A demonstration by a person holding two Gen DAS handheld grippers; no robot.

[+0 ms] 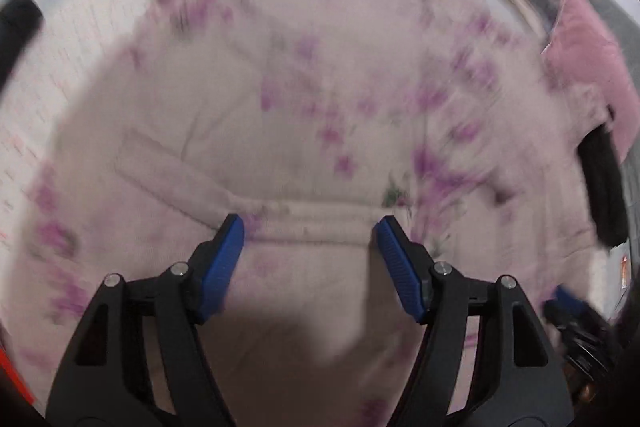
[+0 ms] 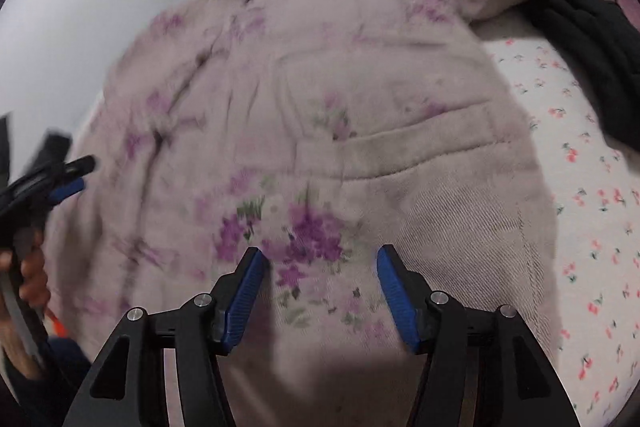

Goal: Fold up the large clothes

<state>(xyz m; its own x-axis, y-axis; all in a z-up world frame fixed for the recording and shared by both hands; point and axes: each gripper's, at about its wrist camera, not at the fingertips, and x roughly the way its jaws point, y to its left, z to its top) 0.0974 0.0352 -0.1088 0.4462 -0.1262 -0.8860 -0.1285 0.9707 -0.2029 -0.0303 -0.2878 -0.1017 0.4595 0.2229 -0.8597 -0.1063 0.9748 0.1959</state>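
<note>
The garment (image 2: 304, 99) lies spread on the bed (image 2: 580, 211), both tools over its near edge (left tool (image 1: 310, 227), right tool (image 2: 320, 259)), dark clothing (image 2: 592, 43) at far right.

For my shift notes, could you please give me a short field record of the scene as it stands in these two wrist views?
garment: pale pink floral padded robe, spread flat
surface: bed sheet with small red flowers
left hand-held gripper: open, nothing between the fingers, above the robe
right hand-held gripper: open, empty, above a purple flower print
nearby: black garment at the robe's sleeve; pink fabric beyond
image quality: motion blur
</note>
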